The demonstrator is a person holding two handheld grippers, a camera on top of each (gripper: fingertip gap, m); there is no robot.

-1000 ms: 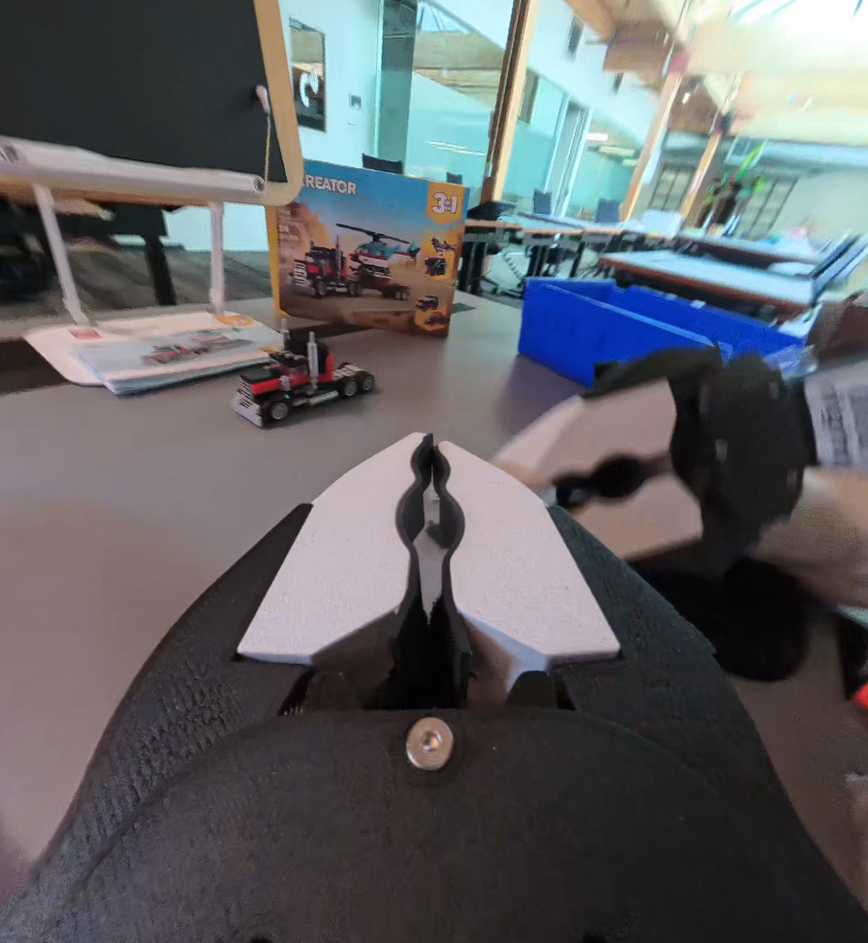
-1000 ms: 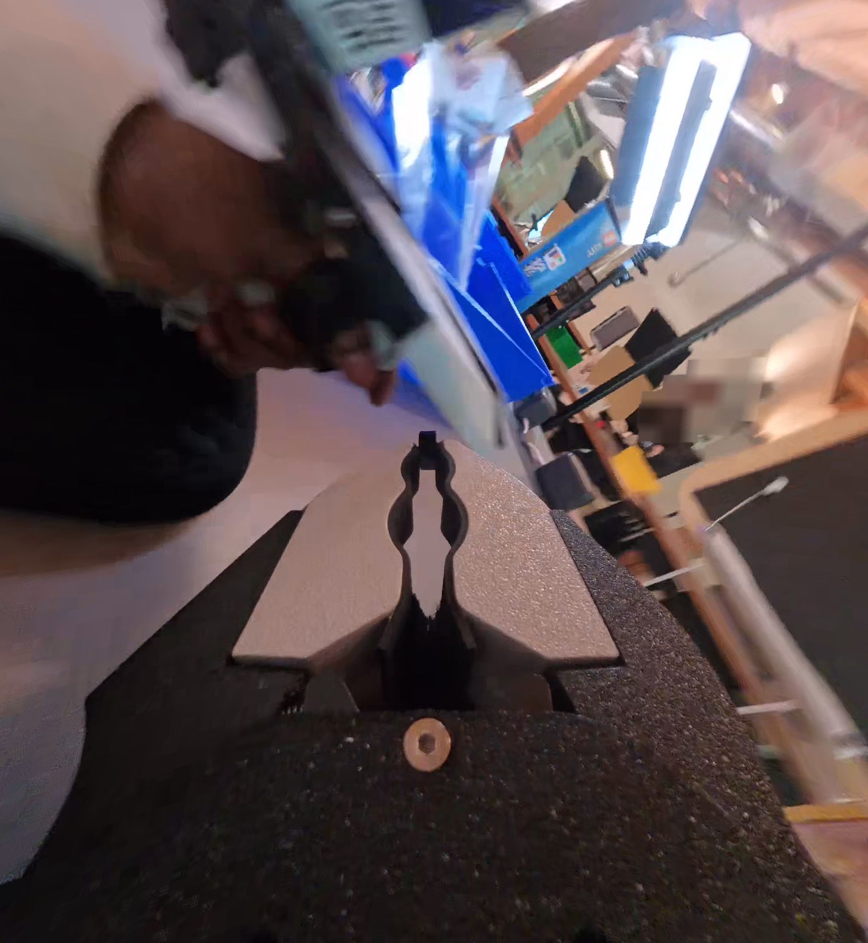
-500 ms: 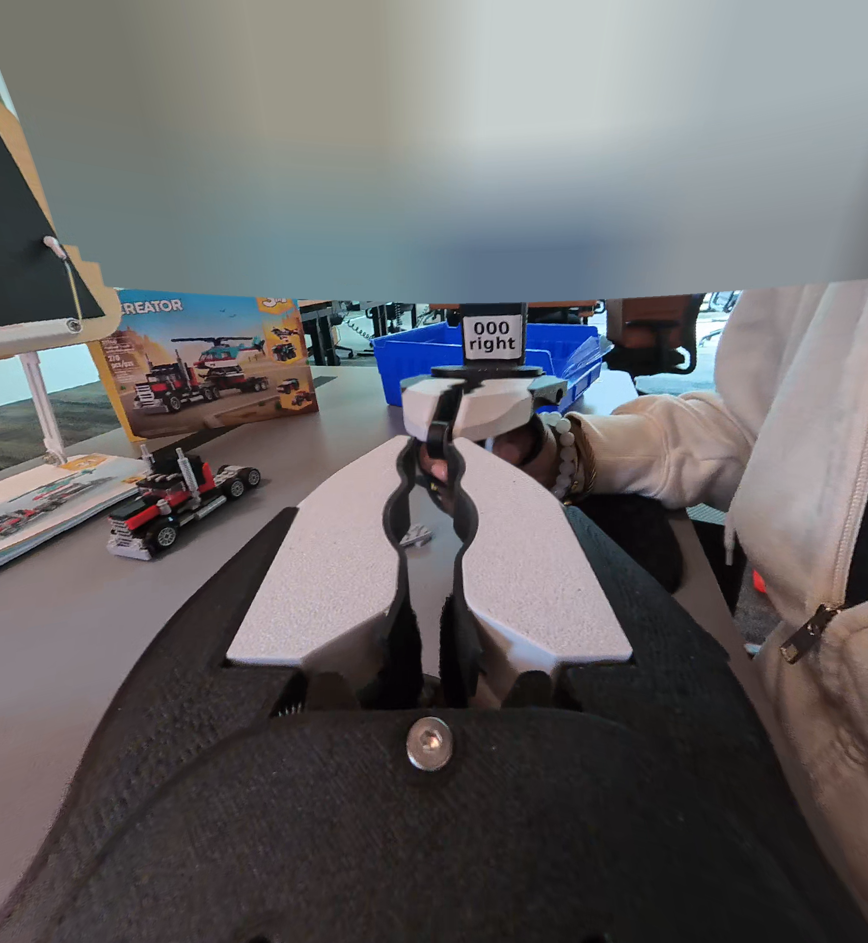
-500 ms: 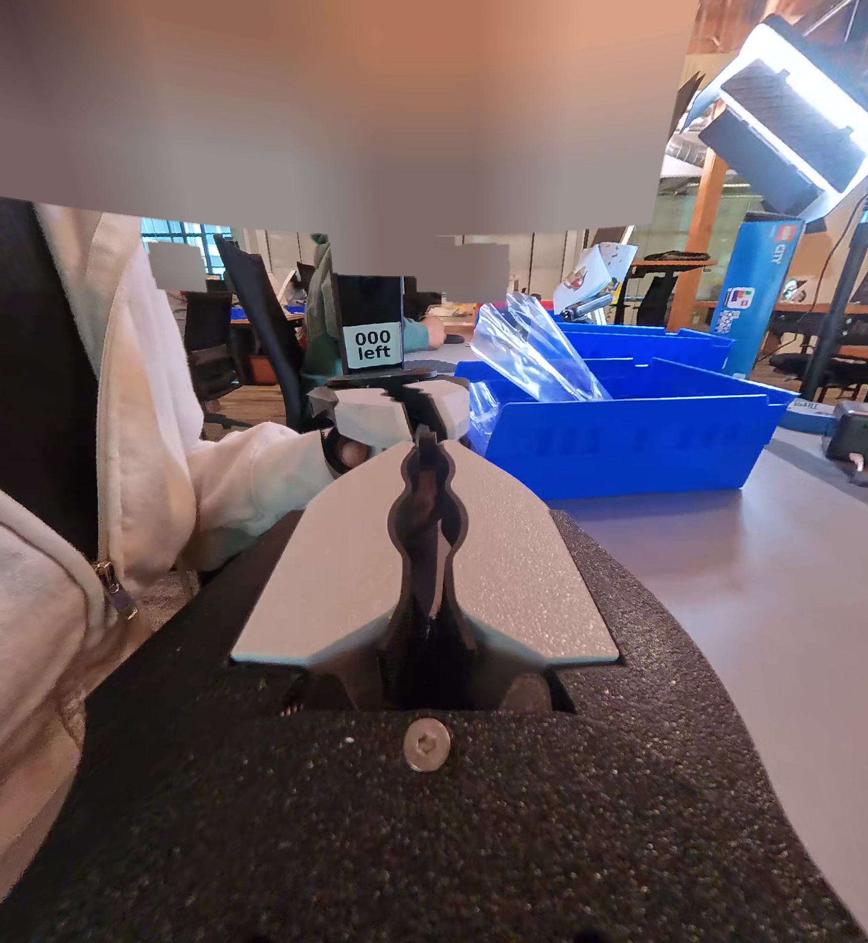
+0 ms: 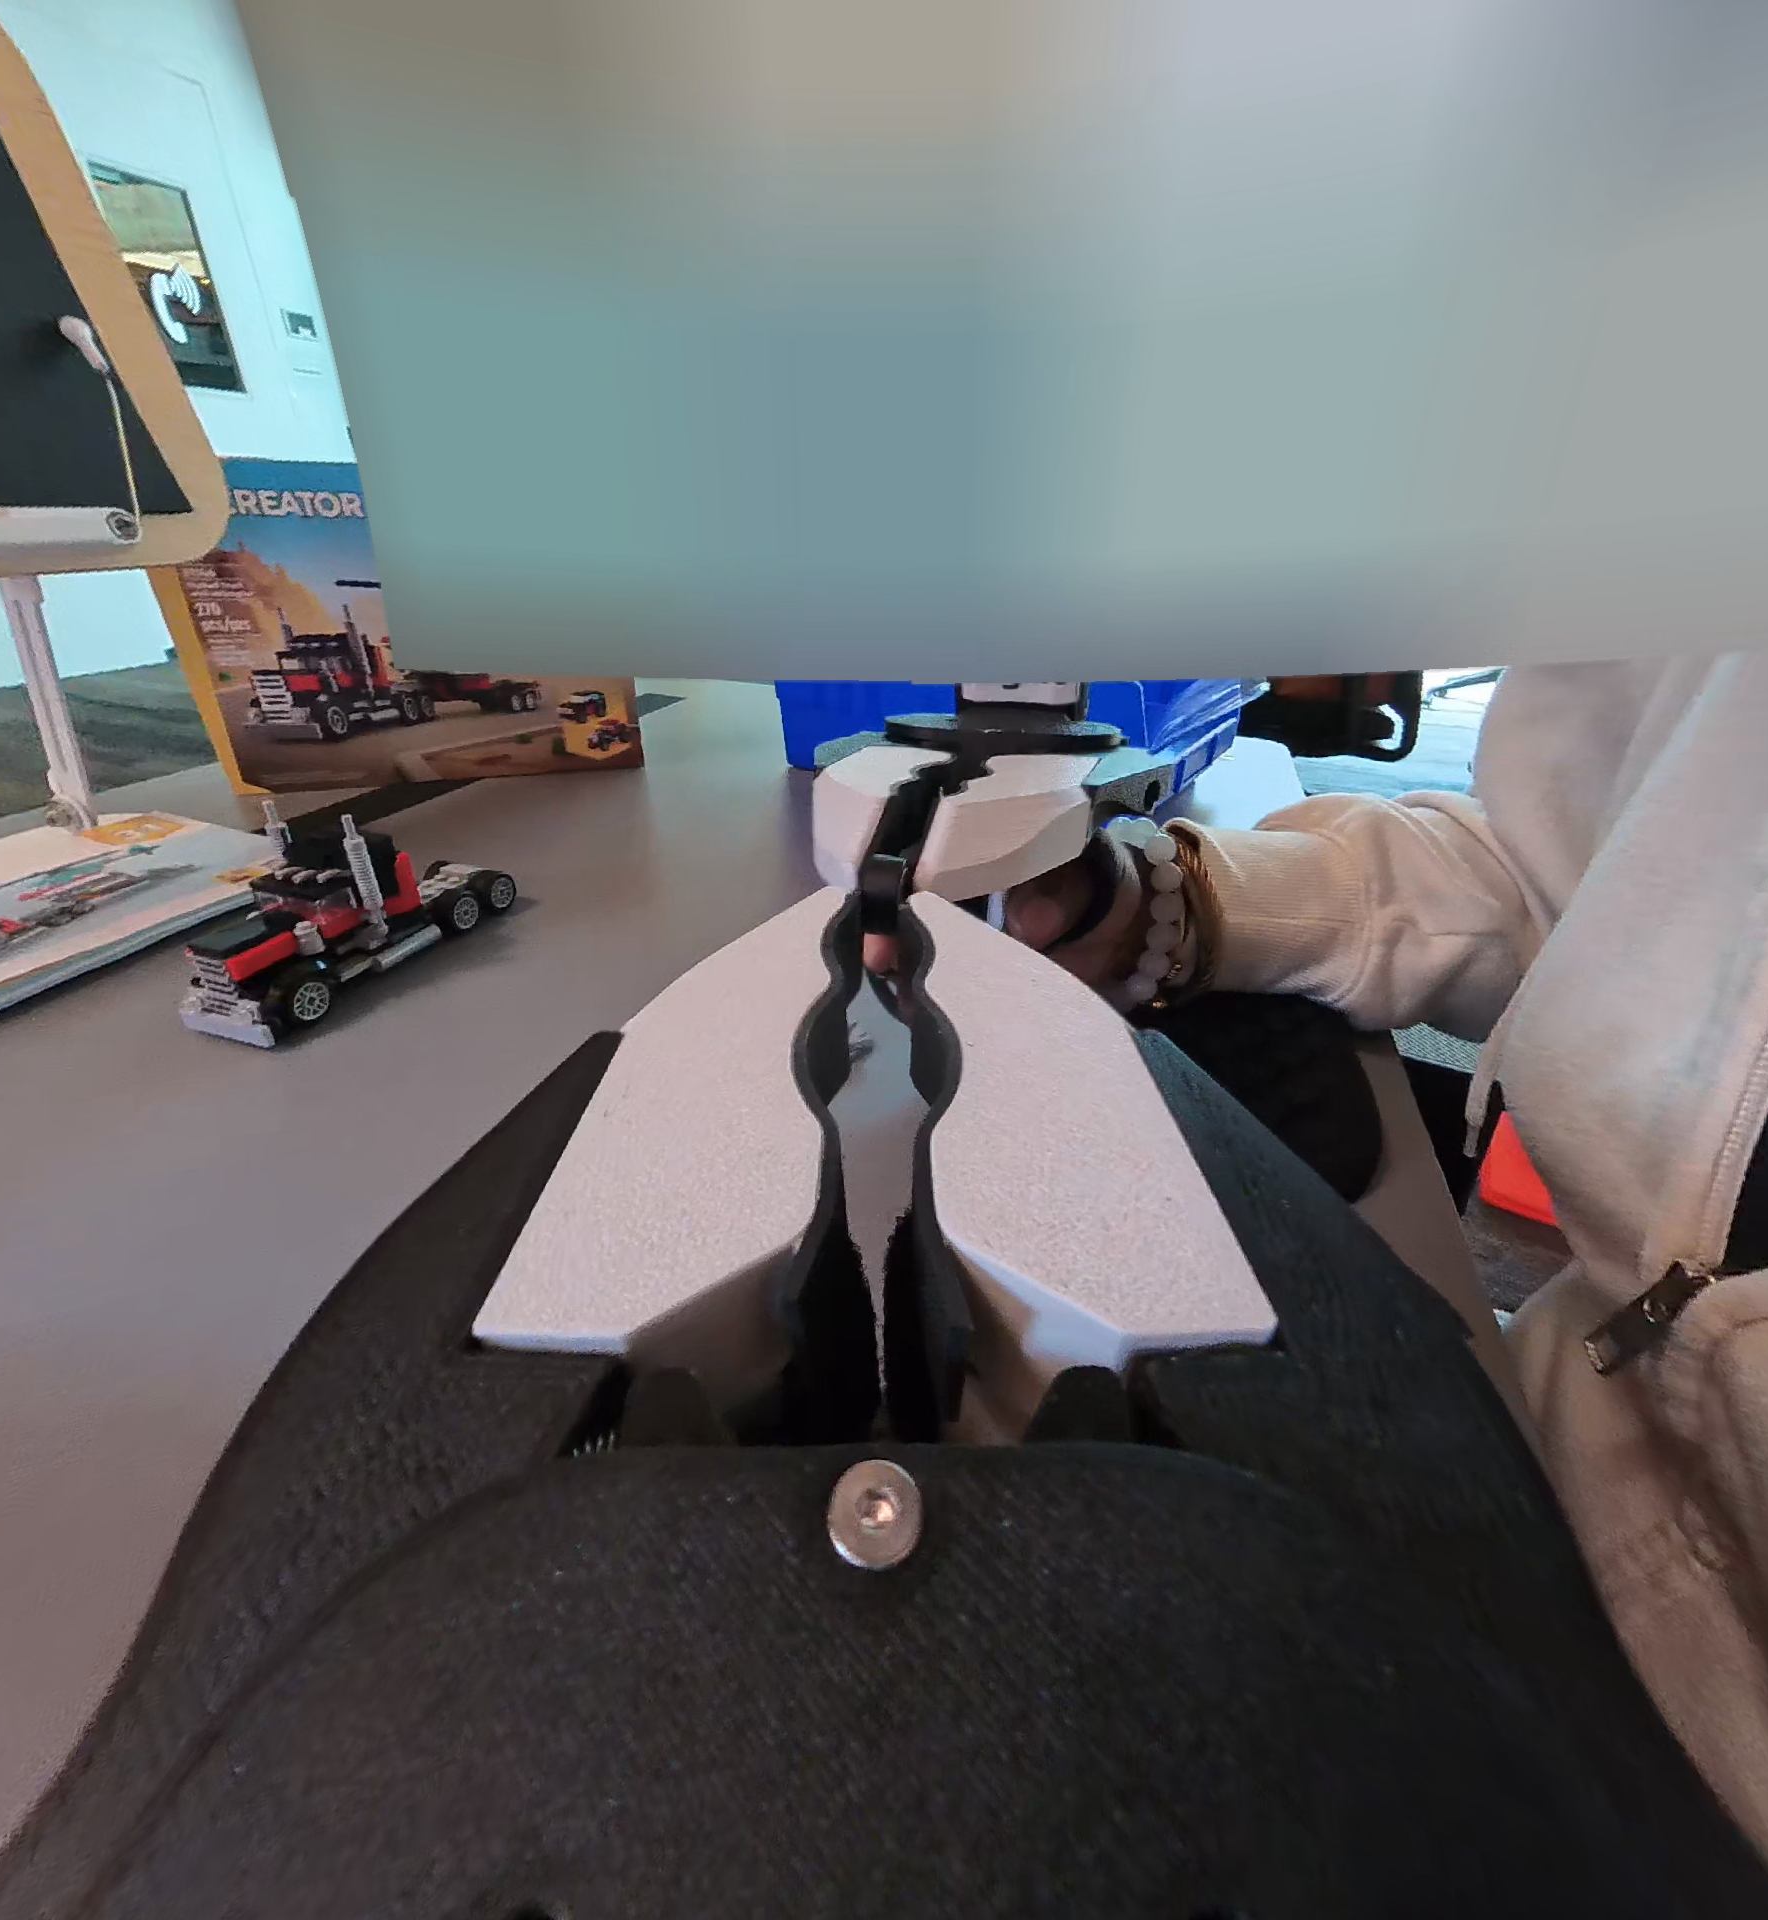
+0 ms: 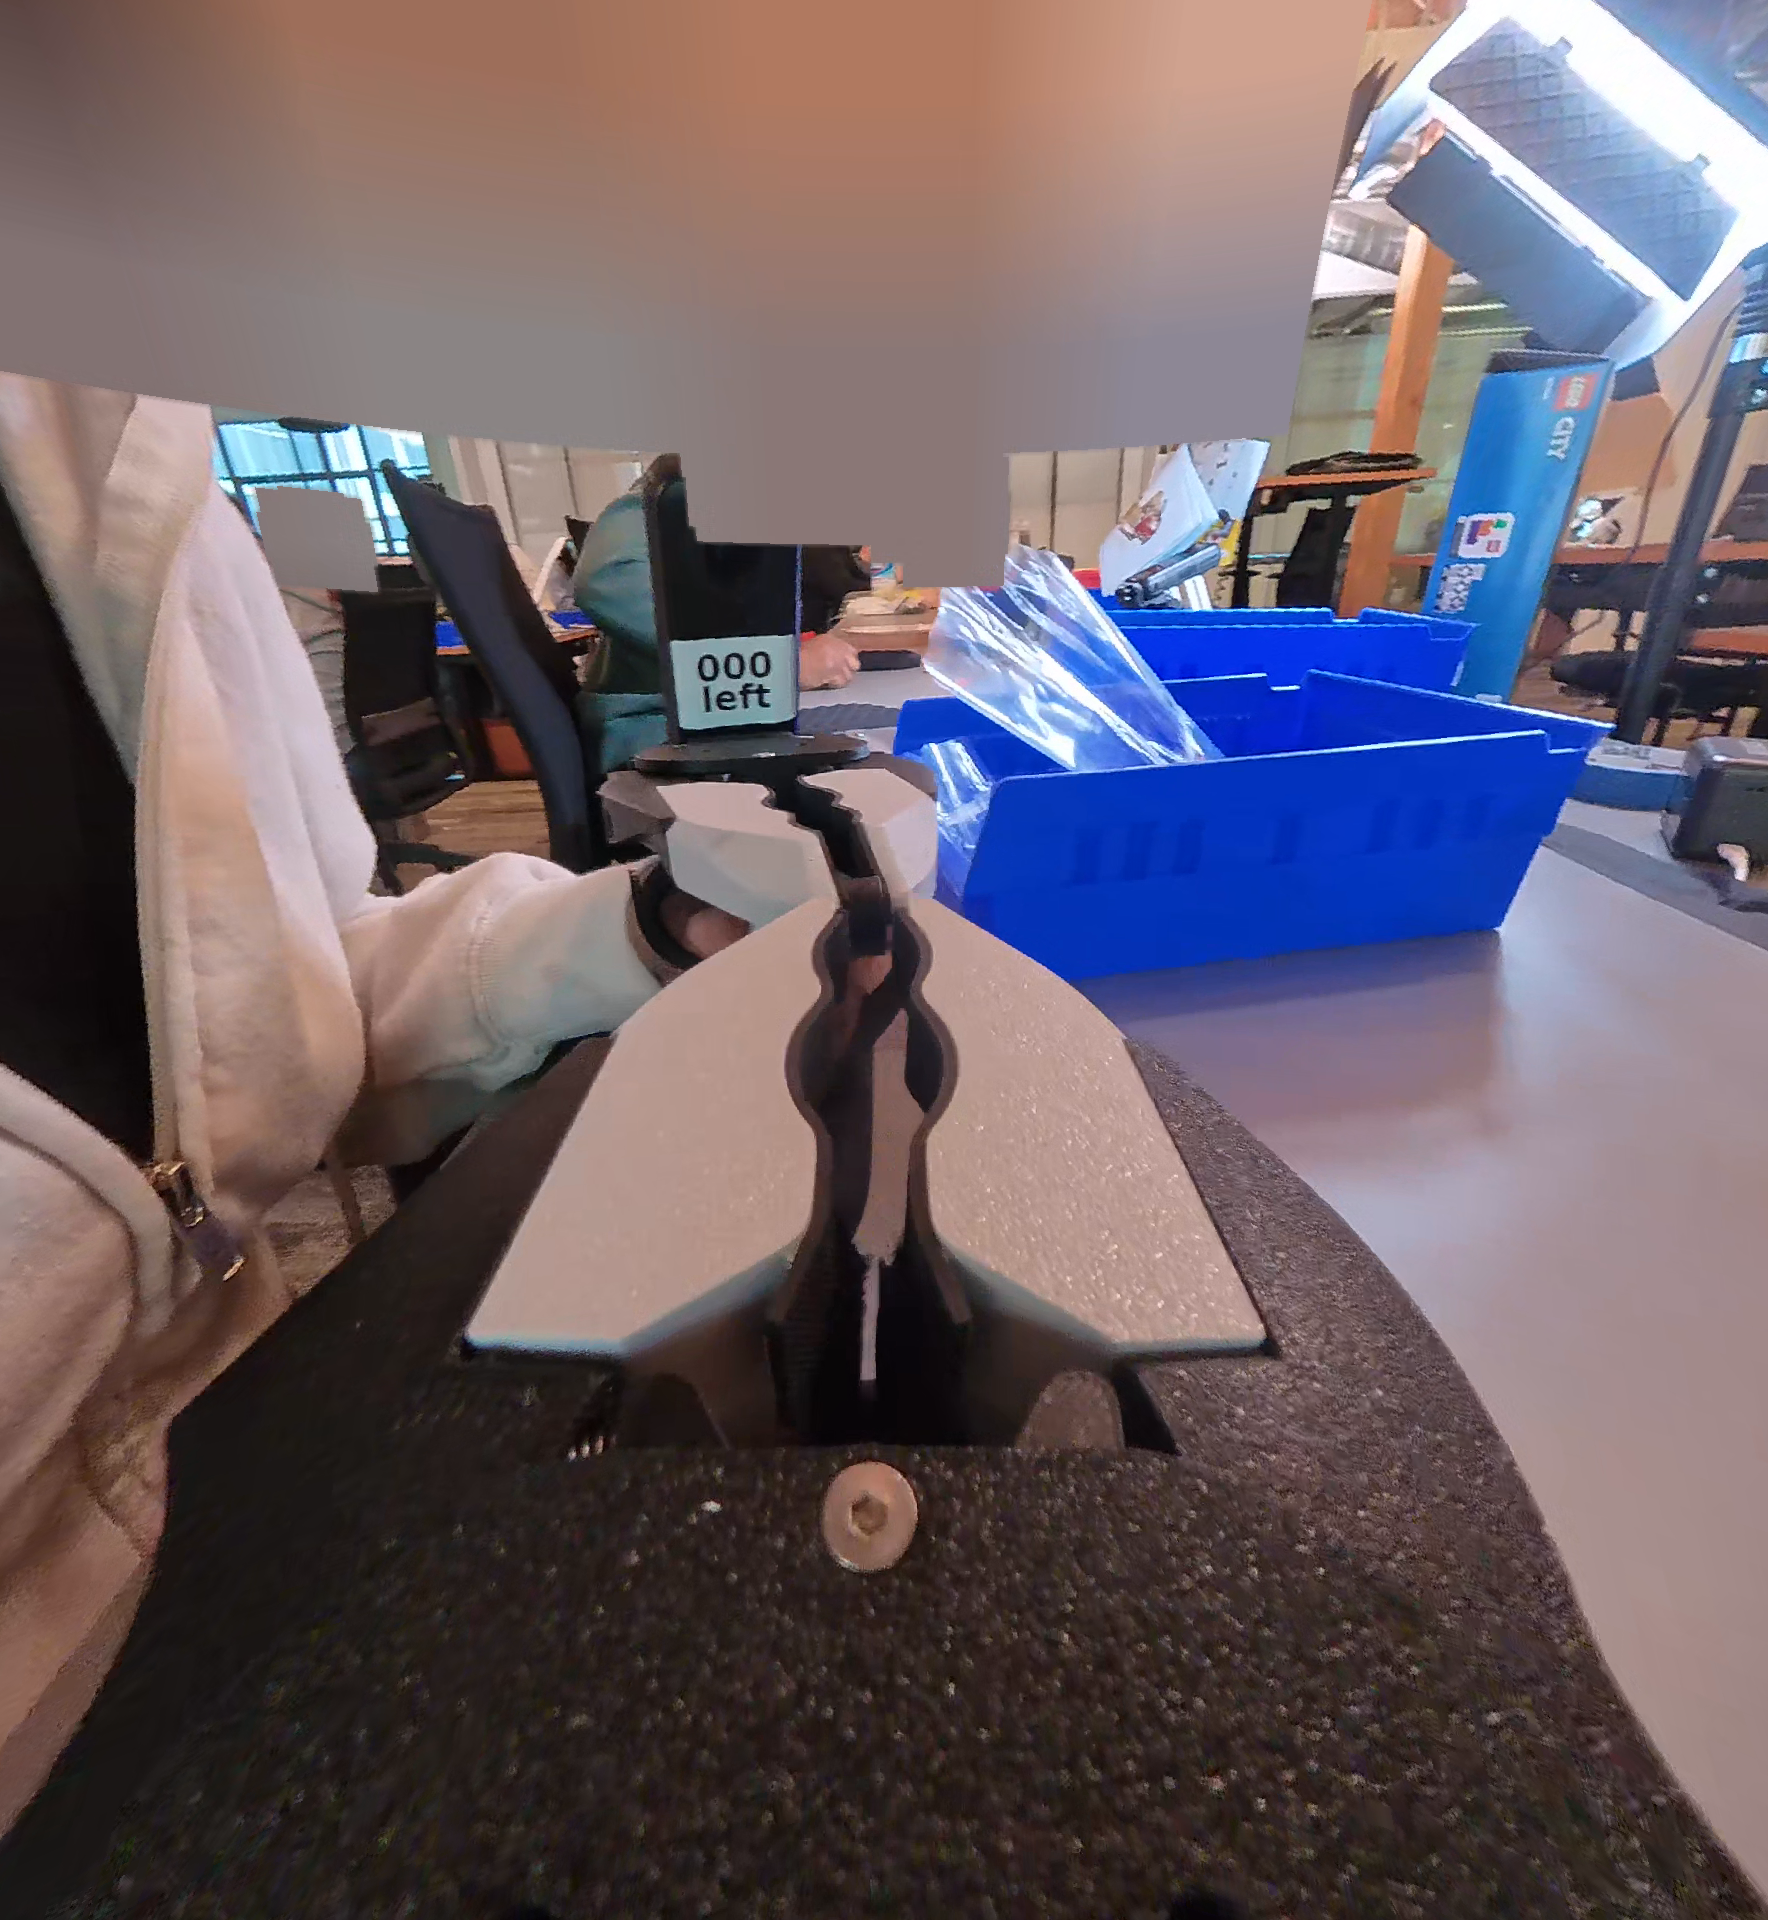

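Left gripper (image 5: 878, 914): held low over the grey worktop (image 5: 132, 1195), pointing tip to tip at the other gripper; fingers nearly together, tips pinching a small black piece (image 5: 885, 883).
Right gripper (image 6: 867, 925): facing the left one, tips meeting it; fingers likewise nearly closed, pinching the same small black piece from the far side.
Small black piece: raised above the worktop, caught between both pairs of fingertips.
Hand behind right gripper: white sleeve (image 5: 1379, 894), bead bracelet (image 5: 1155, 904).
Toy truck (image 5: 340, 935): black and red, on the worktop, left of the grippers, well apart.
Booklet (image 5: 49, 914): flat, far left, just beside the truck.
Box (image 5: 412, 665): upright, behind the truck.
Blue bin (image 6: 1275, 831): far side, near the grippers, holding a clear plastic bag (image 6: 1046, 665).
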